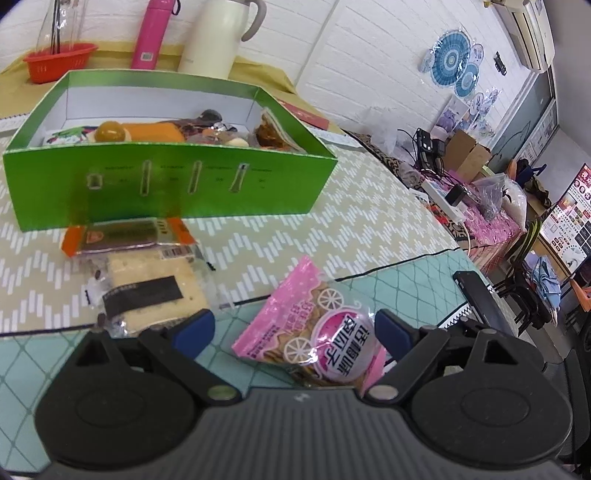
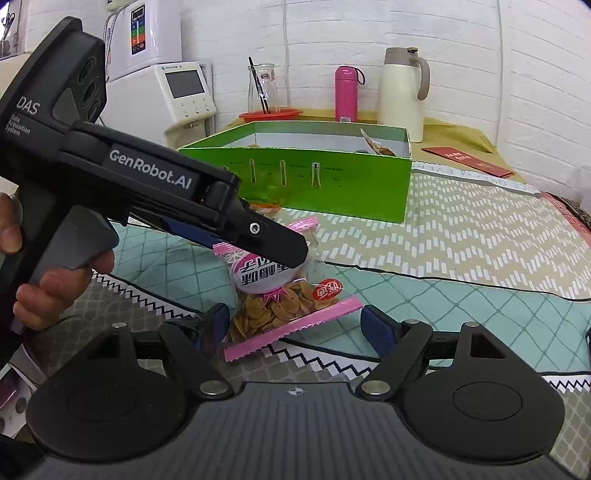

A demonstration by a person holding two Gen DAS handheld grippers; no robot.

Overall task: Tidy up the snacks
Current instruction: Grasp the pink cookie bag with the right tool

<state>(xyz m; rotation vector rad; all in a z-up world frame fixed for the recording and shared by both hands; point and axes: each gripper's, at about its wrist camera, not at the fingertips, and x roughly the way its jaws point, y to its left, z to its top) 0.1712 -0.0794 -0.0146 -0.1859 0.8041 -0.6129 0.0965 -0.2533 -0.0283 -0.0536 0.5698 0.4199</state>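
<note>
A pink snack packet (image 1: 314,332) lies on the teal mat between the open fingers of my left gripper (image 1: 293,332). It also shows in the right wrist view (image 2: 280,295), where my left gripper hovers just above its far end. My right gripper (image 2: 295,325) is open around the packet's near pink edge. A green box (image 1: 166,184) holding several snacks stands behind; it also shows in the right wrist view (image 2: 314,177). An orange-ended packet (image 1: 125,232) and a clear cake packet (image 1: 155,288) lie in front of the box.
A pink bottle (image 1: 155,33), a cream jug (image 1: 218,33) and a red basket (image 1: 59,59) stand behind the box. A black phone (image 1: 480,295) lies at the right. A white appliance (image 2: 177,92) stands at the back left.
</note>
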